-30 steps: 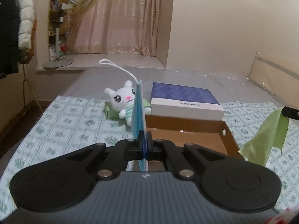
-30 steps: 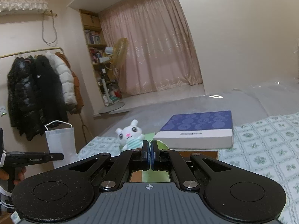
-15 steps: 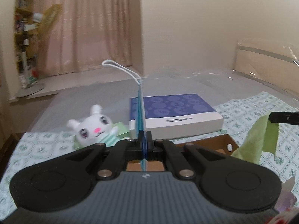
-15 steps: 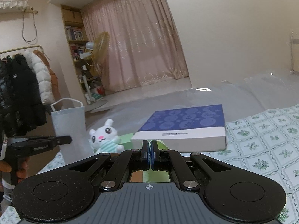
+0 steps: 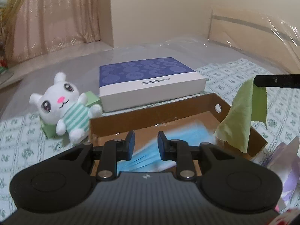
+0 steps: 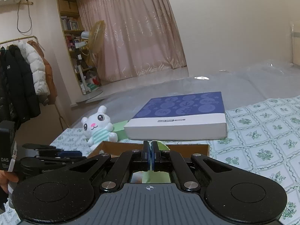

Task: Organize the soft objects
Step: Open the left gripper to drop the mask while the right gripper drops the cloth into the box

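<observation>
green cloth (image 5: 241,116) hangs pinched in our right gripper (image 6: 150,156) over the cardboard box (image 5: 241,131); we should lower before releasing; left gripper (image 5: 145,143) gapes above the face mask (image 5: 168,142).

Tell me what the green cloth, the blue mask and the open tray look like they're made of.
Green cloth: thin matte fabric, probably microfiber, with zigzag-cut edges, draping limply.
Blue mask: pleated nonwoven material, blurred, so texture unclear.
Open tray: plain brown cardboard, matte, with thin flat walls and a punched hole.

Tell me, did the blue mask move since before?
Yes. It dropped from the left gripper, now open, and lies in the cardboard box; earlier it hung upright, clamped, above it.
</observation>
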